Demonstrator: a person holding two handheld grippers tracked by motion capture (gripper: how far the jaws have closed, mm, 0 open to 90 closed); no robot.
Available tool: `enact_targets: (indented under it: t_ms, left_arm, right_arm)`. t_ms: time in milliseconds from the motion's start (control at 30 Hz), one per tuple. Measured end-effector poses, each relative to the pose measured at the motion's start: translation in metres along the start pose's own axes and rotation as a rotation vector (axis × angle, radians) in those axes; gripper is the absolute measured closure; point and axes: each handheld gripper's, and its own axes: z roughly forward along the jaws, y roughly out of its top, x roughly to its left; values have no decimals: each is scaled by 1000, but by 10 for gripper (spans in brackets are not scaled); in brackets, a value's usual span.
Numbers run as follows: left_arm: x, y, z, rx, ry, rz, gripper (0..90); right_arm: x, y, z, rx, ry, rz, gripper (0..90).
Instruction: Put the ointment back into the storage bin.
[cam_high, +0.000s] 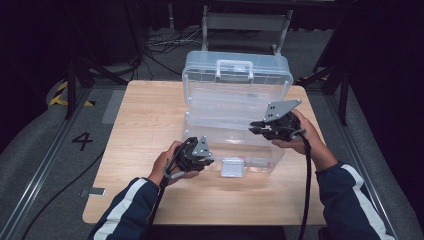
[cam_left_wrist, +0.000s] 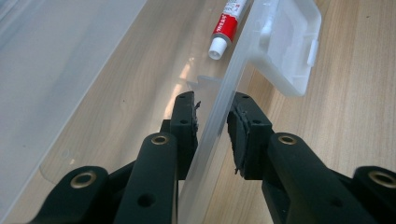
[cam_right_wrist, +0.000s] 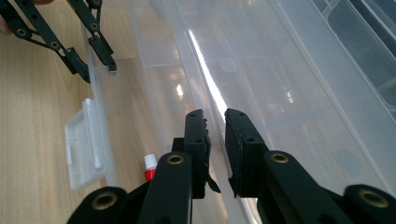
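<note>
Clear plastic box (cam_high: 235, 107) sitting open in the middle of the wooden table (cam_high: 145, 117), lid standing upright at the far side with its handle on top, front wall toward the person. Left gripper (cam_high: 200, 159) down at the front-left corner of the box, held in the left hand (cam_high: 167, 165). From the left gripper view: jaws set astride the thin front wall (cam_left_wrist: 219, 109) of the box, one pad inside, one outside, narrowed close on the plastic; inner pad against the wall, outer pad with a sliver of gap showing, so a loose pinch rather than a hard clamp. Just ahead along that wall, the clear latch flap (cam_left_wrist: 289, 46) hanging out over the table on the outer side. Inside the box, on its floor near the front wall, a small tube (cam_left_wrist: 226, 25) with a red band and white cap, lying flat. Right gripper (cam_high: 260, 127) up over the right half of the box, above the open tray, in the right hand (cam_high: 305, 135). From the right gripper view: jaws a little apart, a narrow gap between the pads, nothing between them, clear ribbed plastic below. Same view, upper left: the left gripper (cam_right_wrist: 93, 51) on the front wall, latch flap (cam_right_wrist: 84, 149) below it, the tube's white cap (cam_right_wrist: 150, 162) peeking out beside the near jaw.
</note>
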Motion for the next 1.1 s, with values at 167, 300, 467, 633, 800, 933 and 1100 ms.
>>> enact_targets:
  t_ms: [167,300,467,633,800,933,1100]
  left_arm:
    - [-2,0,0,-1,17,3,722]
    - [-5,0,-4,-34,12,15,644]
    - [-7,-5,-23,-84,24,9,604]
    - [-6,-11,-38,-97,60,-16,615]
    - [2,-20,-56,-126,113,-69,592]
    - [12,-26,-70,-178,137,-121,594]
    - [28,-34,-89,-265,178,-213,600]
  right_arm:
    - [5,-3,1,-16,-22,-5,782]
    - [5,-8,1,-47,-23,11,777]
    - [5,-15,1,-92,-13,39,775]
    - [8,-16,1,-100,-20,30,775]
    - [9,-18,1,-110,-19,33,773]
    - [10,-19,1,-110,-21,34,772]
    - [11,-19,1,-108,-24,27,769]
